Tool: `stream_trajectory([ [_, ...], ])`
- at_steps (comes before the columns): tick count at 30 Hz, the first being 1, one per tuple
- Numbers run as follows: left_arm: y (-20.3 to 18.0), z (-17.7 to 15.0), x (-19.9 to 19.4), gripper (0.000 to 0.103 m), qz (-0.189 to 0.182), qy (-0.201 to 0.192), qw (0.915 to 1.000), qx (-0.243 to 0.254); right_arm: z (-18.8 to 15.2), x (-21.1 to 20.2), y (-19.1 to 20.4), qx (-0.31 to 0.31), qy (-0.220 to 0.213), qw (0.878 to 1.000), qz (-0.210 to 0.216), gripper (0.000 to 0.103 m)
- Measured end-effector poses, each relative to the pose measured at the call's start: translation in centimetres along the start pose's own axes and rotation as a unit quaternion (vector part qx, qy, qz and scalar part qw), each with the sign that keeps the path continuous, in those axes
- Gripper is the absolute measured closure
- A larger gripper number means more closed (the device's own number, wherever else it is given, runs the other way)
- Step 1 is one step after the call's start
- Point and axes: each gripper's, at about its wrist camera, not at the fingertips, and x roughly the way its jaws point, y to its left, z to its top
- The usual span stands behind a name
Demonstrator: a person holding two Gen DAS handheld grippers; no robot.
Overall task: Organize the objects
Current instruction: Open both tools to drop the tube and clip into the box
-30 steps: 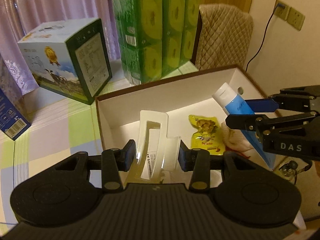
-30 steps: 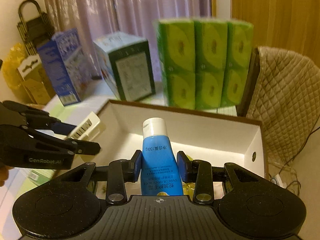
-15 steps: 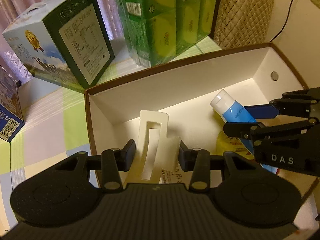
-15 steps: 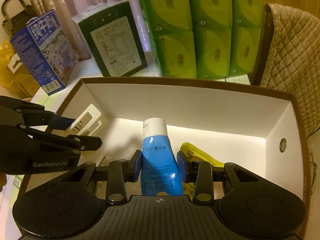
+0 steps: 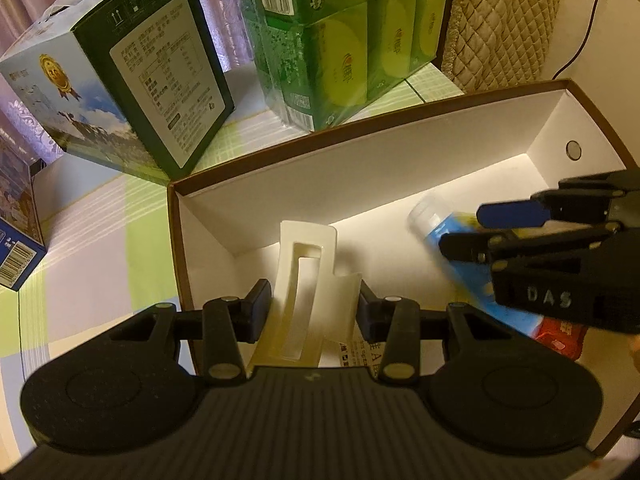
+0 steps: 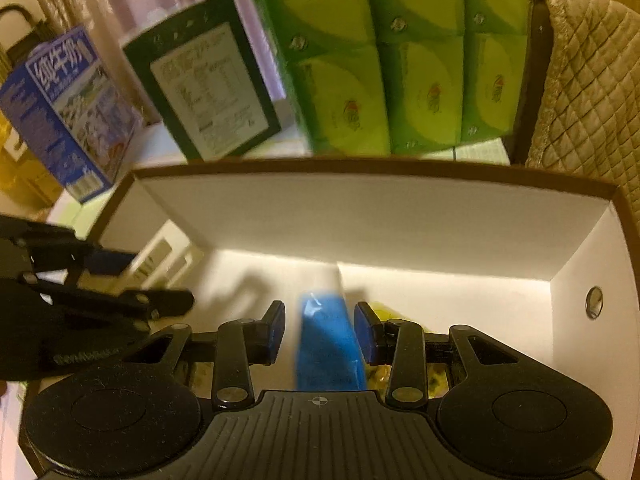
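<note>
A white open box [image 5: 360, 184] with a brown rim lies below both grippers. My left gripper [image 5: 311, 304] is shut on a cream-white plastic clip [image 5: 308, 264] held over the box's left end. My right gripper [image 6: 319, 328] stands open over the box's right half. Between its pads is a blurred blue tube [image 6: 326, 344] with a white cap, and a gap shows on its left side. From the left wrist, the right gripper [image 5: 508, 232] hangs just above the tube [image 5: 444, 236]. From the right wrist, the left gripper [image 6: 152, 284] and the clip [image 6: 160, 256] are at the left.
A yellow packet [image 6: 380, 308] and a red packet [image 5: 560, 332] lie in the box. Behind it stand green tissue packs [image 5: 340, 40], a dark green carton [image 5: 120, 92] and a blue carton [image 5: 16, 248]. A quilted chair back [image 5: 500, 20] is at the right.
Both grippers have lowered toward the box. The right gripper's pads have parted from the blue tube, which is now blurred and slipping down. The left gripper keeps its hold on the clip.
</note>
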Motion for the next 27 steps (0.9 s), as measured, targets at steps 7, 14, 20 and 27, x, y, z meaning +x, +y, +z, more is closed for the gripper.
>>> stream_trajectory([
  [7,0.0,0.2,0.3,0.064,-0.004,-0.003,1.0000,0.000,0.5,-0.9,-0.6,0.010,-0.013,1.000,-0.003,0.067],
  [14,0.0,0.4,0.5,0.064,0.000,-0.004,1.0000,0.000,-0.1,-1.1,-1.7,0.017,-0.011,1.000,-0.017,0.067],
  [20,0.1,0.6,0.3,0.041,0.002,-0.014,0.9999,-0.006,-0.5,-1.8,-2.3,0.016,-0.014,0.999,-0.025,0.066],
  [27,0.4,0.4,-1.0,0.028,-0.013,-0.038,0.9990,-0.018,-1.0,-4.0,-2.6,0.022,-0.037,0.999,-0.033,0.034],
])
